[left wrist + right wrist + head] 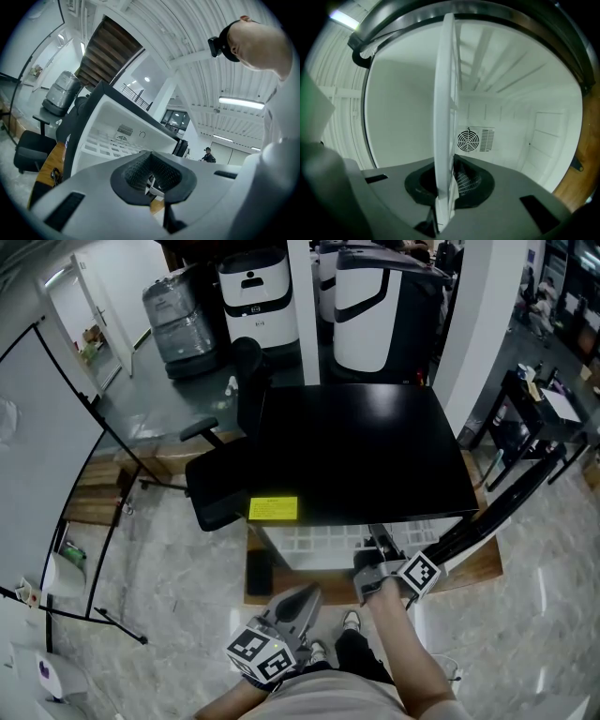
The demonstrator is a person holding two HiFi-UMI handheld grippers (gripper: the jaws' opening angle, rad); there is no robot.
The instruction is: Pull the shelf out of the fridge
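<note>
Left gripper (298, 607) hangs closed and empty above pale marble floor (169, 587), a black office chair (217, 486) ahead. To its right, the right gripper (371, 570) clamps the white shelf (314, 542) jutting from the black fridge (366, 446) on its wooden platform (473, 566).

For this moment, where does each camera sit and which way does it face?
Head view: on the person's head, facing steeply down on the black-topped fridge and its white shelf; shows the left gripper, right gripper and right forearm.
Left gripper view: low on the left gripper, facing the open fridge over shut, empty jaws; the person's head shows at upper right.
Right gripper view: rolled sideways, facing the rear fan grille; jaws clamp the shelf.
Shared: all three show fridge and shelf.
</note>
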